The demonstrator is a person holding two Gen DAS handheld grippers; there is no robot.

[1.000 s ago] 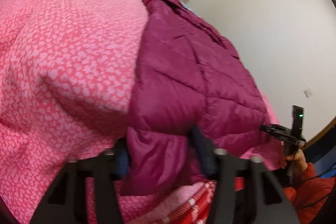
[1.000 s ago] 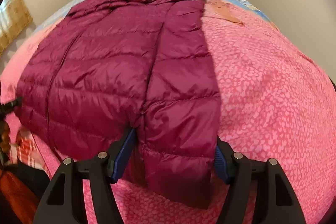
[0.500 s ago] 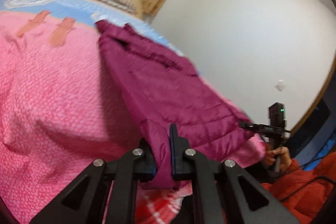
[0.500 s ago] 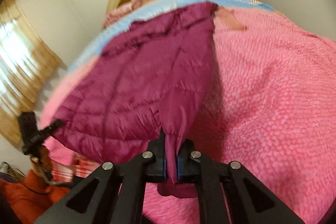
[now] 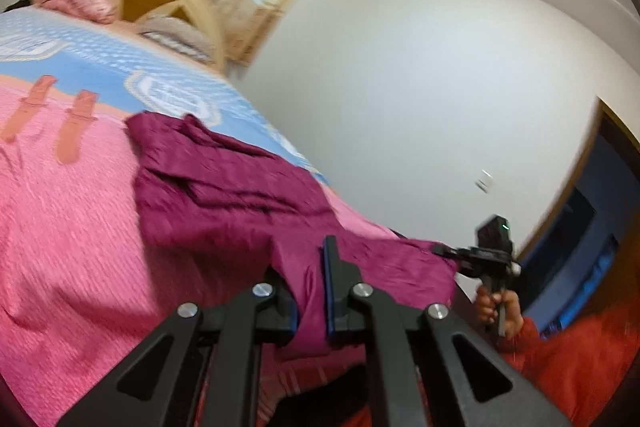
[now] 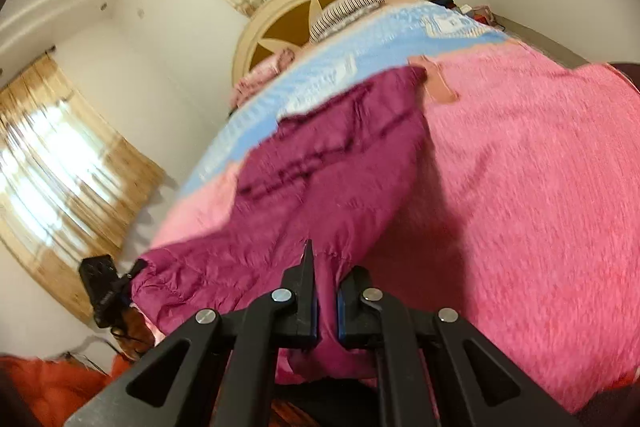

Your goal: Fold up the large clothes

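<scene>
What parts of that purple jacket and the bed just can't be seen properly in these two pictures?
- Jacket hem: both views, pinched inside the left gripper and right gripper, dropping behind their frames.
- Jacket quilting and zip: both views, motion blur.
- Bed foot: cut off by the lower edges.

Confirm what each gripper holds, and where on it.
Both hold the magenta quilted puffer jacket by its near hem: left gripper and right gripper each pinch a fold of that edge, one at each end.
</scene>
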